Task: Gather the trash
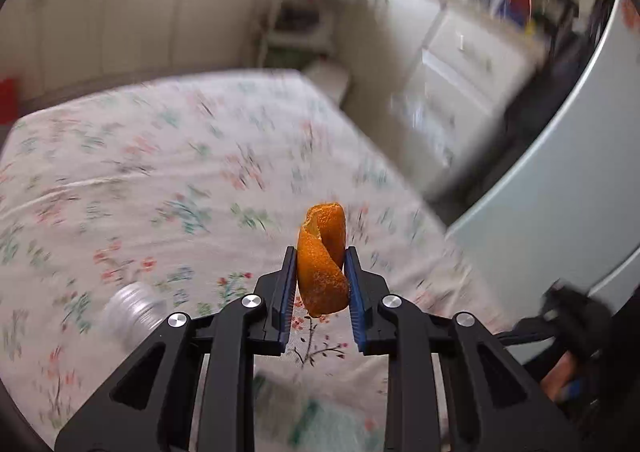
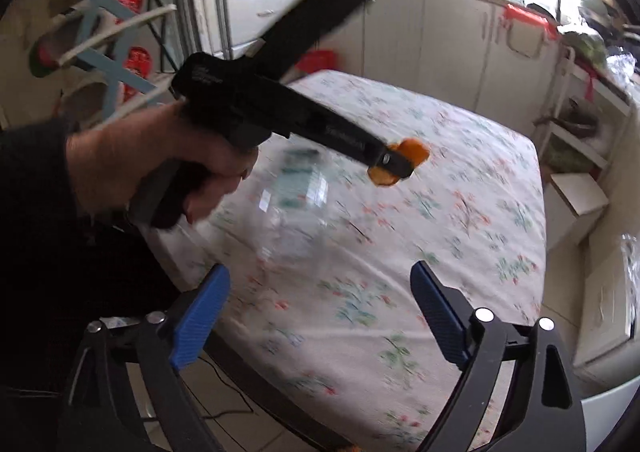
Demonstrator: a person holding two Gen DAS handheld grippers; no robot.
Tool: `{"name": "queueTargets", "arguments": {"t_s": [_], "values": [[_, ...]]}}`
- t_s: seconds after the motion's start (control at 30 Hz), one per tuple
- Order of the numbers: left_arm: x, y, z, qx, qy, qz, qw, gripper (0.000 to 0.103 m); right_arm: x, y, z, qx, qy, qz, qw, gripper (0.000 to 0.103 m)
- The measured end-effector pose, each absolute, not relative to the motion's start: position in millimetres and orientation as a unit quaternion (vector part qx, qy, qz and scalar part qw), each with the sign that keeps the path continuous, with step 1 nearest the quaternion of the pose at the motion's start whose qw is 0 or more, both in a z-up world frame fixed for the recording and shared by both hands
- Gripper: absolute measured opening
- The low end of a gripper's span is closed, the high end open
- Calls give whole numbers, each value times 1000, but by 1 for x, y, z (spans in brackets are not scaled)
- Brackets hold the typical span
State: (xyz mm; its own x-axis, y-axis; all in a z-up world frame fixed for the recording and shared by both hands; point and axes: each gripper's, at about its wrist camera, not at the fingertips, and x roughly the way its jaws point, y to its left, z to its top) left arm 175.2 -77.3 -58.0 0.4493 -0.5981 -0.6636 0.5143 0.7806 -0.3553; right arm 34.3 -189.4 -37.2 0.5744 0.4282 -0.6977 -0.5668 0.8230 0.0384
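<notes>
Left hand-held gripper [image 1: 322, 284]: narrow, blue pads clamped on a curled piece of orange peel [image 1: 322, 258], peel upright between them and lifted clear of the table [image 1: 120, 180]. Seen from the right wrist view as well: same left hand-held gripper [image 2: 394, 162] out over the middle of the table, peel [image 2: 416, 150] poking out at both sides of the tips, a bare hand [image 2: 160, 168] round the grip and a dark sleeve behind it.

Right hand-held gripper [image 2: 320, 304]: wide, nothing between the blue pads, hanging above the near edge of the table.

Below and between both: flowered cloth over the table, and a clear plastic bottle [image 2: 296, 204] lying on it near the middle, blurred, with a greenish label. Probably the same bottle at the left near edge in the left wrist view, its ribbed end [image 1: 130, 310] just beside the left gripper's frame.

Further out: white cupboards along the far side, a small cardboard box [image 2: 576, 204] on the floor past the right edge of the table. No bin or bag plainly in view.

Step in hand, by judgement: peel picked up and in transit toward wherever trash goes. Next move calls for: steady squeeze on the thin curled peel, a carry to the container, release over its mouth; then right gripper free for the bottle, a wide, slippery thing needing a grasp across its body.
</notes>
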Motion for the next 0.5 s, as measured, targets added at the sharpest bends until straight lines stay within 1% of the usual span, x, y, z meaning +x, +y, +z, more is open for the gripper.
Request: {"name": "queueTargets", "arguments": {"t_s": [0.13, 0.2, 0.4, 0.5], "values": [[155, -43, -40, -88, 367, -301, 876, 22, 48, -168, -37, -95, 364, 274, 885, 91], [142, -26, -36, -89, 356, -283, 886, 22, 59, -152, -43, -101, 373, 264, 884, 91], [133, 21, -49, -119, 365, -240, 892, 22, 82, -115, -66, -135, 401, 237, 874, 91], [133, 33, -56, -114, 373, -222, 894, 22, 92, -106, -74, -134, 413, 227, 872, 91]]}}
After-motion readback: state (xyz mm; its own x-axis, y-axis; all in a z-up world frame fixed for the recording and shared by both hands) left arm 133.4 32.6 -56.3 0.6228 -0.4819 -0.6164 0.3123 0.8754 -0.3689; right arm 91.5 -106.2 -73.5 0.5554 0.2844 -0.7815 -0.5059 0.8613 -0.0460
